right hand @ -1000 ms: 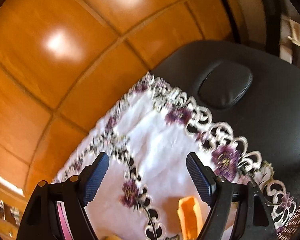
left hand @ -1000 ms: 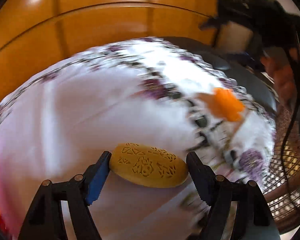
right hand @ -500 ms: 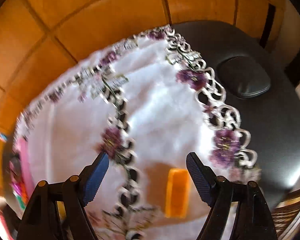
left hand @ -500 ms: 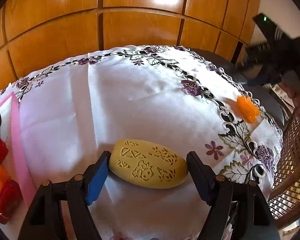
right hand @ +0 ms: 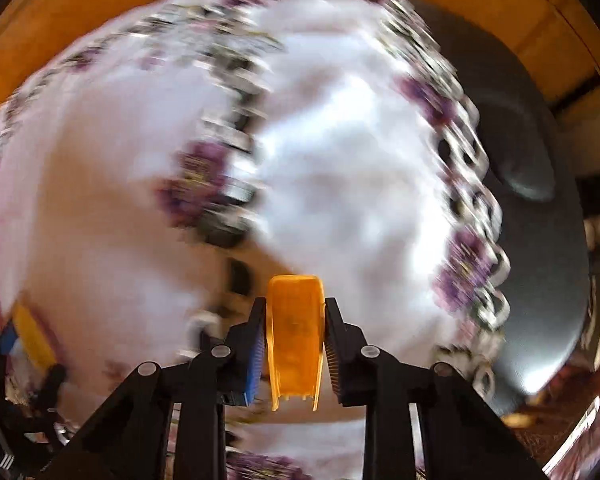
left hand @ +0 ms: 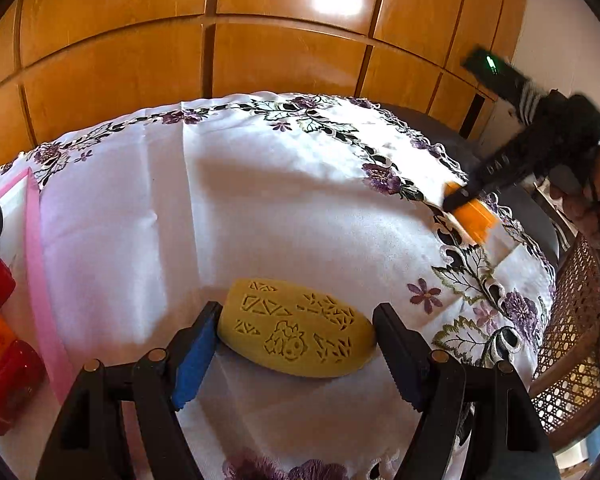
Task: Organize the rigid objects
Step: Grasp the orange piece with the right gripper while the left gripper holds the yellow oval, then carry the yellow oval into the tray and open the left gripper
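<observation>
My left gripper (left hand: pixel 296 344) has its jaws spread either side of the yellow patterned block (left hand: pixel 296 330), which lies on the white embroidered cloth (left hand: pixel 180 220) over the surface. My right gripper (right hand: pixel 295 344) is clenched on the orange piece (right hand: pixel 296 336); through the blur it seems just above the cloth's floral border.

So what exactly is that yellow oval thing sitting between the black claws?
The yellow oval piece looks like hard, matte plastic, a rounded, elongated dome. Its top carries cut-in patterns: triangles, leaf-like slits and a small cartoon figure. It lies flat on the white embroidered tablecloth, slightly askew, between the two fingers of the left gripper. The blue-padded finger meets its left end; the black one reaches its right end.
</observation>
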Demonstrator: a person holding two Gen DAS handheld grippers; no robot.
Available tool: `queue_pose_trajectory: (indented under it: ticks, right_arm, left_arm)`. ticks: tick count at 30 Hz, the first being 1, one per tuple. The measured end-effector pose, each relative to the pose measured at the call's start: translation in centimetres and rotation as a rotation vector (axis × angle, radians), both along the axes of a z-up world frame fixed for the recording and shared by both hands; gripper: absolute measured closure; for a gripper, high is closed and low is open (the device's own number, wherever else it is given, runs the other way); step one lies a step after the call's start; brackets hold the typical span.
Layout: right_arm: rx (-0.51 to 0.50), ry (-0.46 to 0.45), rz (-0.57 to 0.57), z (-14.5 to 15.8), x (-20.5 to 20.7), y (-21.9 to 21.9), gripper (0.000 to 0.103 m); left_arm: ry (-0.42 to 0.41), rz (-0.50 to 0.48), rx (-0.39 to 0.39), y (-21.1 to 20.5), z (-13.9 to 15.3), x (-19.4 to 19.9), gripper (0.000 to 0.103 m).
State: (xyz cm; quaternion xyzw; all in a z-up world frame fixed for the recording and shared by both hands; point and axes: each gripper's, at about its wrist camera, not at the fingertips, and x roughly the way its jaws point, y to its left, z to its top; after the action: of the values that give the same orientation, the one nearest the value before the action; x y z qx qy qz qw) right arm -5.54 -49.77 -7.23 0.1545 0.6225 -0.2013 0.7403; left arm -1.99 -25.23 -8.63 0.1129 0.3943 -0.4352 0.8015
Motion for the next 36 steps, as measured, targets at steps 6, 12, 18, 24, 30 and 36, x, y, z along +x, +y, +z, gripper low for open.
queue_pose_trajectory:
  ticks: [6, 12, 18, 24, 30, 36]
  right_arm:
    - [-0.018, -0.174, 0.124, 2.2, 4.3, 5.0, 0.077]
    - [-0.047, -0.155, 0.21, -0.8, 7.1, 8.4, 0.077]
    - [-0.076, -0.219, 0.232, -1.4, 6.7, 8.8, 0.076]
    - [-0.134, -0.218, 0.281, -1.9, 6.9, 9.6, 0.076]
    - [-0.223, -0.199, 0.342, -2.1, 7.7, 11.0, 0.077]
    - [-0.256, -0.194, 0.364, -2.2, 7.8, 11.3, 0.077]
  left_arm:
    - [-0.011, 0.001, 0.004, 0.5, 0.1, -0.4, 0.026]
    - [-0.025, 0.001, 0.006, 0.9, 0.0, -0.8, 0.026]
    - [-0.031, 0.006, 0.012, 0.7, -0.2, -0.8, 0.027]
    - [-0.047, 0.015, 0.033, 0.4, -0.2, -1.1, 0.027]
    - [-0.041, 0.034, 0.046, 0.7, 0.0, -1.3, 0.027]
    - [-0.037, 0.051, 0.035, 1.7, 1.0, -1.6, 0.027]
